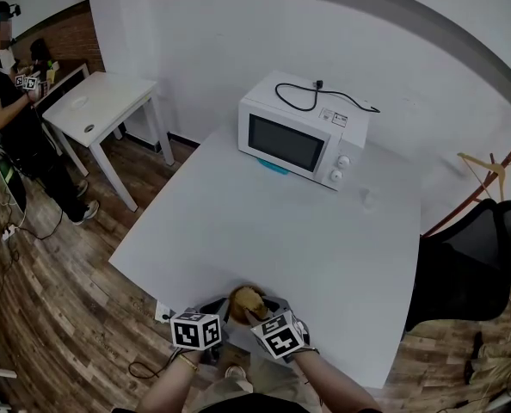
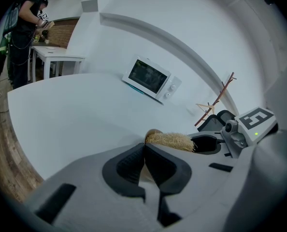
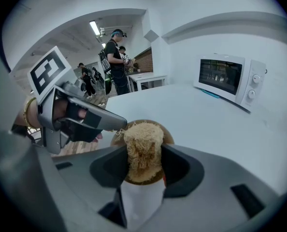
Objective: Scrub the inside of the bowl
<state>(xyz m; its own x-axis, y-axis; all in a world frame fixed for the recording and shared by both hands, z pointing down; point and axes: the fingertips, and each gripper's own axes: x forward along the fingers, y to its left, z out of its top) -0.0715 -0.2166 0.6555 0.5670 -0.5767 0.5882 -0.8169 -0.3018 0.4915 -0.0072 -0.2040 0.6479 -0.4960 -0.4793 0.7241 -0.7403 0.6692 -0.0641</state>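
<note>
Head view, surface: a wide, smooth white tabletop point(image 1: 290, 231), seen steeply from above
Head view, microwave: a white microwave point(image 1: 300, 132) stands at the far side with a black cable point(image 1: 311, 93) looped on its roof
Head view, bowl: the brown bowl point(image 1: 248, 298) sits at the near edge, between the left tongs point(image 1: 224, 310) and the right tongs point(image 1: 257, 315)
Head view, room: a wood-plank floor point(image 1: 58, 299) and a white wall point(image 1: 212, 50); a second table point(image 1: 101, 101) far left with a person point(image 1: 15, 119) at it; a black chair point(image 1: 475, 256) on the right
Left gripper view, tongs: the left tongs point(image 2: 144, 151) are closed tight on the rim of the bowl point(image 2: 153, 132), with a pale sliver pinched between the pads
Left gripper view, scrubber: a straw-coloured scrubber point(image 2: 172, 140) lies just past the rim, with the right tongs point(image 2: 196, 143) beside it on the right
Left gripper view, room: the tabletop point(image 2: 76, 110) spreads away to the left; the microwave point(image 2: 150, 77) is well apart; a wooden coat stand point(image 2: 213, 103) is by the wall
Right gripper view, tongs: the right tongs point(image 3: 143, 166) are clamped on the scrubber point(image 3: 143, 146), which stands upright between the pads
Right gripper view, bowl: the bowl point(image 3: 166, 135) is right behind the fibres, its round rim showing around them; whether they touch the inside I cannot tell; the tip of the left tongs point(image 3: 119, 124) meets the rim at the left
Right gripper view, room: the microwave point(image 3: 230, 79) is on the right of the pale tabletop point(image 3: 216, 124); a ceiling light point(image 3: 94, 28) hangs over the far space
</note>
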